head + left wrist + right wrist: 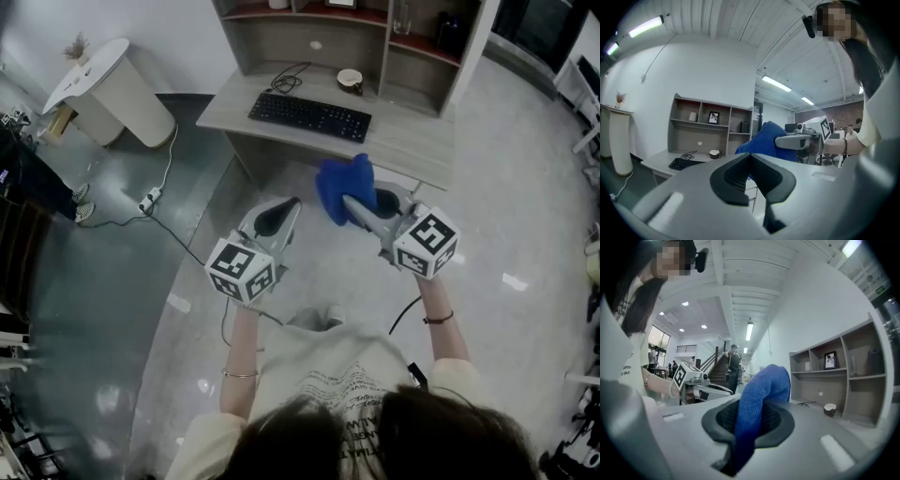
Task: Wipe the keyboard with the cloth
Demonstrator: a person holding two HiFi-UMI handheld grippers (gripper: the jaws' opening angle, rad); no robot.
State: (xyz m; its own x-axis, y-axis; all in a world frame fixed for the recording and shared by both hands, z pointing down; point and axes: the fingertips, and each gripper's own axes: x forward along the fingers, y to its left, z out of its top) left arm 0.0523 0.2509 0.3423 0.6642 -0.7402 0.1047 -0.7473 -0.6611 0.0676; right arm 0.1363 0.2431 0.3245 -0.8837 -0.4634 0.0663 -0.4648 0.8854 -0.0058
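A black keyboard (309, 117) lies on the grey desk (232, 111), ahead of both grippers and well apart from them. My right gripper (351, 201) is shut on a blue cloth (338, 184), held in the air in front of the desk's near edge. In the right gripper view the cloth (764, 390) stands up between the jaws and hides the pads. My left gripper (280, 215) hangs beside it to the left, its black pads (736, 176) closed together with nothing in them. The left gripper view shows the keyboard (684, 163) at lower left and the cloth (761, 140) ahead.
A shelf unit (375, 42) stands at the back of the desk, with a cup (350, 80) and a coiled cable (287, 81) by the keyboard. A white pedestal table (111, 89) stands to the left. A power strip (150, 199) and its cord lie on the floor.
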